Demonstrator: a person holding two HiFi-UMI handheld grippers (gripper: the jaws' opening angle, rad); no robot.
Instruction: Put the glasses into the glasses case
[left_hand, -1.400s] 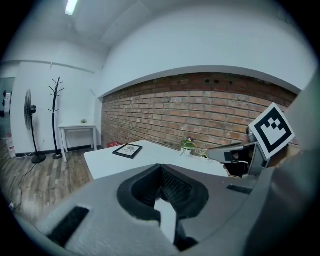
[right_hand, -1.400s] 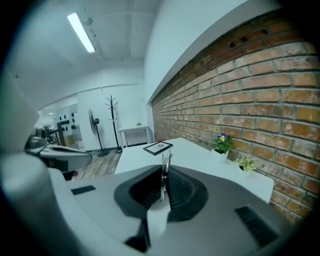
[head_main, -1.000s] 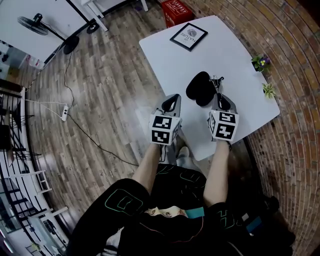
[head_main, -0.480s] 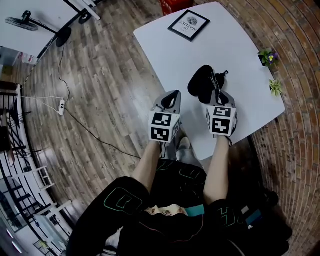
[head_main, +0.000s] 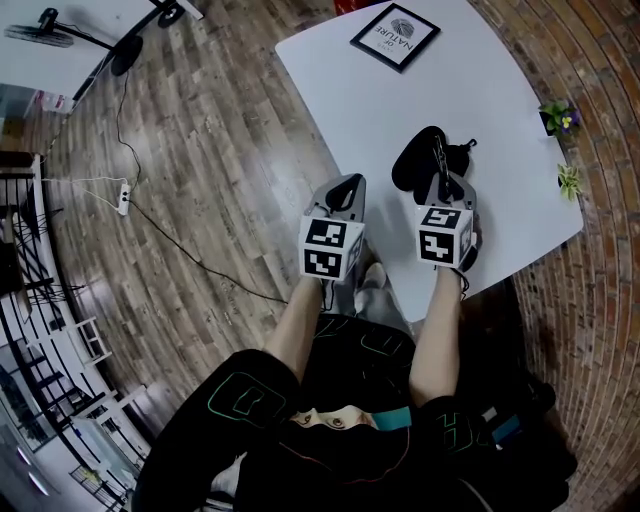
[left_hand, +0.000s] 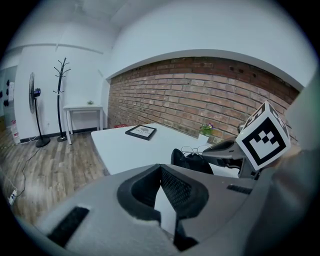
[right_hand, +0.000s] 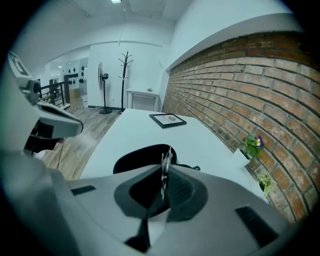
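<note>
Right gripper (head_main: 441, 184) pinched tight on the glasses (right_hand: 164, 172); the thin wire frame stands upright between its fingers, just over the near right edge of the case (head_main: 414, 163). The black case lies on the white table (head_main: 380, 110), toward the near side. Left gripper (head_main: 346, 187) is at the table's left edge, fingers together, nothing between them. Framed print (head_main: 395, 35) at the far end.

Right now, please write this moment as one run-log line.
left gripper shut, empty | right gripper shut on glasses | glasses case on white table
</note>
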